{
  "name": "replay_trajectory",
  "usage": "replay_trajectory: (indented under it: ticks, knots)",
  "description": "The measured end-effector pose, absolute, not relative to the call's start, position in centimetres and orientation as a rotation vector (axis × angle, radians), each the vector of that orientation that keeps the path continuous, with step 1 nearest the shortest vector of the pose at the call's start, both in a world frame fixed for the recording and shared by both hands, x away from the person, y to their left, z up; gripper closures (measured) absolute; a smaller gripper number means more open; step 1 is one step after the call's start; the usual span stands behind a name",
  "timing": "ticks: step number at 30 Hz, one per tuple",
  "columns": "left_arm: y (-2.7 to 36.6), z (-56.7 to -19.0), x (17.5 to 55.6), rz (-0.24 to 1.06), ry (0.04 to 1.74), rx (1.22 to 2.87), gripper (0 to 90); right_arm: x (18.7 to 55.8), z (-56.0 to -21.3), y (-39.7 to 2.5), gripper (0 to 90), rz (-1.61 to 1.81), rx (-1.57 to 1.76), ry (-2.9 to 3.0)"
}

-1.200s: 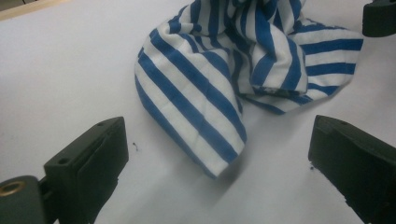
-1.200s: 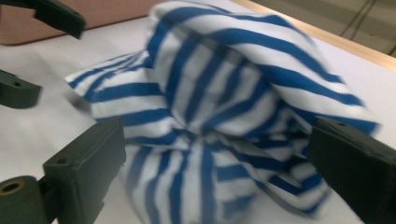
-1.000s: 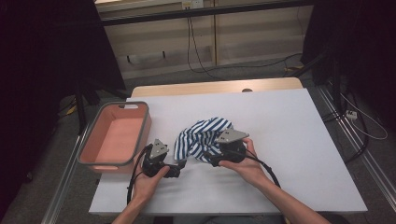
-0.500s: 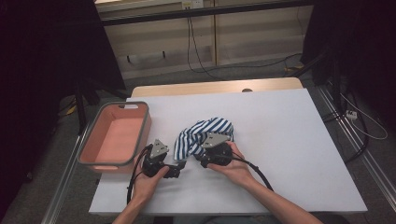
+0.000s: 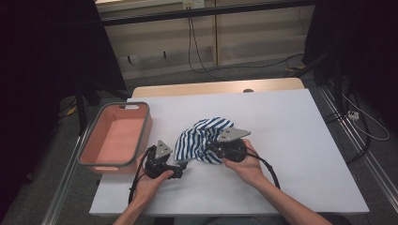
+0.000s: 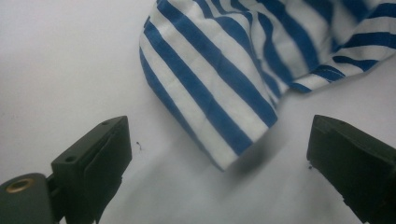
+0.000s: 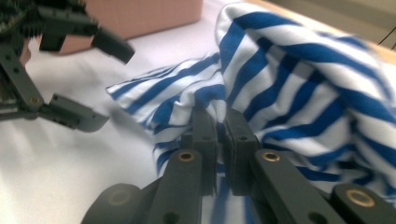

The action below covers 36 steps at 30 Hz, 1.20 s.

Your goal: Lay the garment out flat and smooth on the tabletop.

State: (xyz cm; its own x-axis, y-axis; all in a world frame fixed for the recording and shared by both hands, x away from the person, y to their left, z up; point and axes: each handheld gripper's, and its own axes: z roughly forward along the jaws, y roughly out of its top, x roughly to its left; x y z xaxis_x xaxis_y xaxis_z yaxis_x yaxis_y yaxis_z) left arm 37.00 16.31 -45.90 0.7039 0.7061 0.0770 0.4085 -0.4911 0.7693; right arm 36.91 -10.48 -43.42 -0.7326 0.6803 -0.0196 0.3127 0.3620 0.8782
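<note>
A blue-and-white striped cloth (image 5: 199,137) lies bunched in the middle of the white table (image 5: 291,140). My right gripper (image 5: 210,149) is shut on a fold of the cloth (image 7: 261,88), its jaws pinched together in the fabric. My left gripper (image 5: 184,165) stands open just left of the cloth, low over the table. In the left gripper view a corner of the cloth (image 6: 224,93) hangs between and ahead of the spread jaws, untouched. The right gripper view shows the left gripper (image 7: 105,84) open beside the cloth's lower corner.
A salmon-pink bin (image 5: 117,136) with a grey rim sits at the table's left edge, beside my left hand. Bare white tabletop stretches to the right and toward the back. Cables run on the floor behind the table.
My right gripper has moved left, dragging the cloth into a tighter bunch closer to the left gripper. The left gripper has stayed about where it was.
</note>
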Motion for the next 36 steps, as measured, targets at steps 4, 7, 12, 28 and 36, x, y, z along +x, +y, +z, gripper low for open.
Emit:
replay_trajectory:
  ticks: [4, 7, 12, 28, 36]
  knots:
    - [16.1, -46.0, 37.0, 0.491, 0.843, 2.154, 6.8, 36.8, -42.8, -11.5, 85.0, 1.336, 0.870, 2.225]
    - [16.0, -46.1, 37.0, 0.494, 0.844, 2.156, 6.8, 36.9, -42.5, -12.1, 85.0, 1.344, 0.888, 2.204]
    - [15.9, -46.1, 36.9, 0.510, 0.854, 2.163, 8.6, 37.0, -42.1, -13.2, 85.1, 1.347, 0.904, 2.169]
    - [14.8, -44.2, 40.2, 0.340, 0.915, 2.002, 68.9, 38.2, -40.1, -16.8, 85.2, 1.367, 0.990, 2.023]
    - [13.8, -41.7, 41.4, 0.344, 0.873, 1.935, 84.7, 38.6, -39.8, -18.5, 85.1, 1.344, 1.035, 1.967]
